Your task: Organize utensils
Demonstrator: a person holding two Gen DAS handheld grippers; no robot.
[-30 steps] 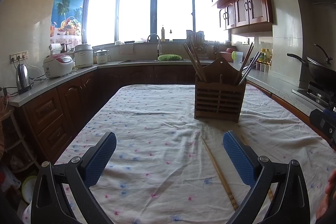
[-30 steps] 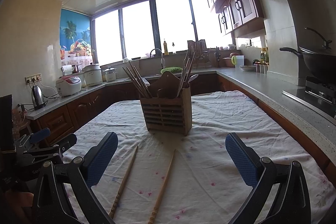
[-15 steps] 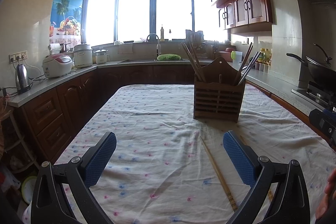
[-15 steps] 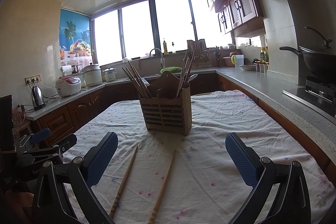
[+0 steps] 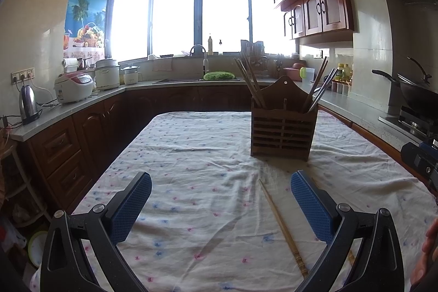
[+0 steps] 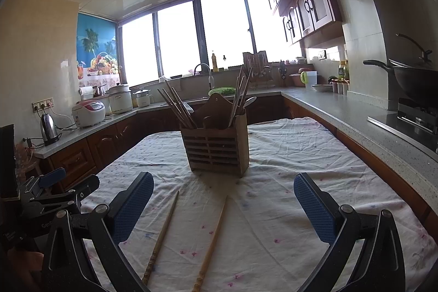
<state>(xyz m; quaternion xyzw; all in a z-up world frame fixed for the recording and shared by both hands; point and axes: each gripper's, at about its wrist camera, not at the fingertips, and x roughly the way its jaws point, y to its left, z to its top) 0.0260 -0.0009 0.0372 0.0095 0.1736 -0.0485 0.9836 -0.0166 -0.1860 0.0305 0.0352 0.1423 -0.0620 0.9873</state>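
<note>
Two loose chopsticks on the tablecloth (image 6: 301, 155): left chopstick (image 6: 161, 234) and right chopstick (image 6: 212, 242) lie apart, tips converging toward 12 o'clock, butt ends toward us. Wooden utensil holder (image 6: 216, 149) stands upright at 12 o'clock just beyond their tips, already carrying chopsticks and a spoon in its compartments.

Our right gripper (image 6: 223, 212) hovers above the pair, jaws wide, nothing held; both sticks sit between the pads. Our left gripper (image 5: 220, 210) is also wide and empty; in its view only one chopstick (image 5: 282, 226) shows clearly, at about 5 o'clock near the right pad.

Risks as we judge them:
- sticks are thin, round and flat on cloth: pads may close over the top, or roll the stick away
- wrinkled cloth could get pinched and drag
- grabbing both at once likely leaves them crossed
- a tilted insert could nudge the holder or jam on the sticks already inside
</note>
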